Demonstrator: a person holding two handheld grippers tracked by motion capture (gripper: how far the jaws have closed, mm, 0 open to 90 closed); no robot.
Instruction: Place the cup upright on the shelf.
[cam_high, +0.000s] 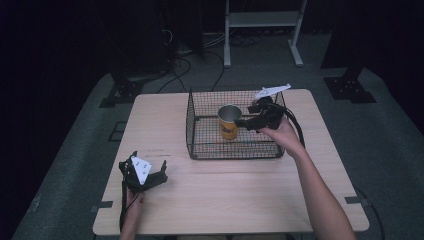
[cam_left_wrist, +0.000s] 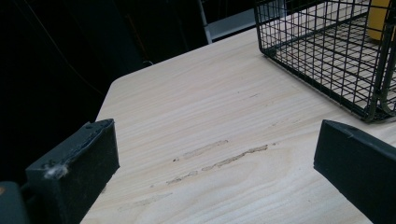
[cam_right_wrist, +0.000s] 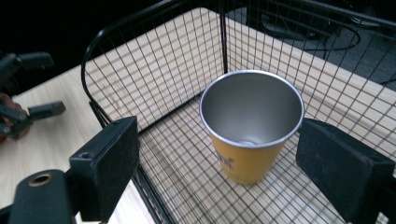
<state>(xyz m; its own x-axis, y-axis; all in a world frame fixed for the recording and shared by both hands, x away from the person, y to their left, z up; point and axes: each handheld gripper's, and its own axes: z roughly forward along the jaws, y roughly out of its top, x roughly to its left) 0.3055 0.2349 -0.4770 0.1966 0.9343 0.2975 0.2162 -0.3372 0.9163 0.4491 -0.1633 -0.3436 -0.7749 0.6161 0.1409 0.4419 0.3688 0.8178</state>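
Your left gripper (cam_high: 159, 172) sits low over the near-left part of the table (cam_high: 225, 200), well apart from everything else. Its jaws stand wide with nothing between them; in the left gripper view you look past them at bare pale wood with a few faint scuff marks (cam_left_wrist: 219, 156). Your left hand (cam_high: 132, 200) comes in from the bottom edge, and the cable hangs down over the near edge of the table.

Moving toward the middle, the black wire basket (cam_high: 192, 125) stands on the far half of the table, open at the top. Its near-left corner shows at the upper right of the left gripper view (cam_left_wrist: 373, 107).

Inside the basket the yellow cup (cam_high: 229, 129) stands upright on the wire floor, toward the left half, with its silver inside facing up. In the right gripper view the cup (cam_right_wrist: 247, 161) shows a round metal rim and some print on its yellow side, too blurred to read.

Your right gripper (cam_high: 241, 121) reaches into the basket from the right, over its right wall, held by your right hand (cam_high: 282, 134). In the high view its tip lies just beside the cup's right side. In the right gripper view the cup stands between the two jaws, and there is a clear gap on each side: the pads (cam_right_wrist: 112, 158) are not touching it. The jaws are open at a middling width, holding nothing.
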